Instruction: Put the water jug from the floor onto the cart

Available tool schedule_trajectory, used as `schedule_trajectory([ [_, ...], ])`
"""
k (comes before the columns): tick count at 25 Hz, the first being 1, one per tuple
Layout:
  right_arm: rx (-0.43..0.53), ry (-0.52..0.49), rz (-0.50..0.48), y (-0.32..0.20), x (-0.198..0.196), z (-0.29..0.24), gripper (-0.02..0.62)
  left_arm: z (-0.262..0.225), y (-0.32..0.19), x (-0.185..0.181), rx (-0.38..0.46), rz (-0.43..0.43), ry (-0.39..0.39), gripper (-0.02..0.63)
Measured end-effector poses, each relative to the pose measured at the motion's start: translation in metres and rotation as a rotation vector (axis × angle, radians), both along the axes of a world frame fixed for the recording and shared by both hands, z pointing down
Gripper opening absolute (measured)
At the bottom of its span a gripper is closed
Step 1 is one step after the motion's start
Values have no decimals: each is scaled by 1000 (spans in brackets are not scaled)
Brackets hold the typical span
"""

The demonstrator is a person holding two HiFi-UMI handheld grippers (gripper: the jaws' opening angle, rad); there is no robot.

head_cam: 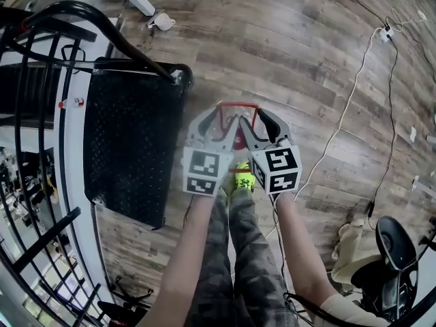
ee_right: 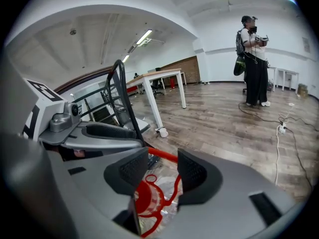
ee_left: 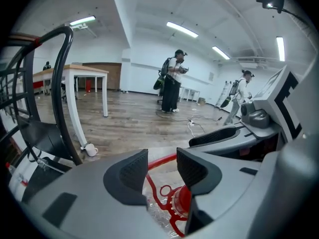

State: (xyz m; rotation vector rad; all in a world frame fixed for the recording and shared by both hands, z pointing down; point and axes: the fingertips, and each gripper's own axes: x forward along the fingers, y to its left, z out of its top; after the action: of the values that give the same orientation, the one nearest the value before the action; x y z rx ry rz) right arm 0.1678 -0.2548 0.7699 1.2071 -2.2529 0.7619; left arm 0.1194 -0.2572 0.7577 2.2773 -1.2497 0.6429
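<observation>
Left gripper (ee_left: 162, 166): jaws apart, released, grasping nothing. Red handle (ee_left: 159, 160) of water jug (ee_left: 162, 213) arcs just behind gap. Red cap (ee_left: 183, 201) low between pads.

Right gripper (ee_right: 163, 166): released too, beside left one, over same jug.

Jug on wood floor (head_cam: 306, 60), directly under both claws.

Cart (head_cam: 133, 148) just left of left claw.

Farther ahead: white table (ee_left: 89, 72), 1 person (ee_left: 172, 78) standing.

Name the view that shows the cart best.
Head view: the cart lies below, its black deck in plain sight. The left gripper view shows little beyond its curved handle; the right gripper view likewise shows mainly the handle.
</observation>
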Motion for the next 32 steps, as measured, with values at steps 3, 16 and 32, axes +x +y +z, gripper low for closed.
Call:
schedule_trajectory([
  [3,-19,31,18,-4,0,13,176,18,-1,-1,-46,-4,-7,163],
  [16,-102,79,40,-14,4,61,207,65,-10,-3,-137,23,-22,190],
  [32,-91,80,16,-31,-3,90,162,95,-27,-3,-161,24,-21,187],
])
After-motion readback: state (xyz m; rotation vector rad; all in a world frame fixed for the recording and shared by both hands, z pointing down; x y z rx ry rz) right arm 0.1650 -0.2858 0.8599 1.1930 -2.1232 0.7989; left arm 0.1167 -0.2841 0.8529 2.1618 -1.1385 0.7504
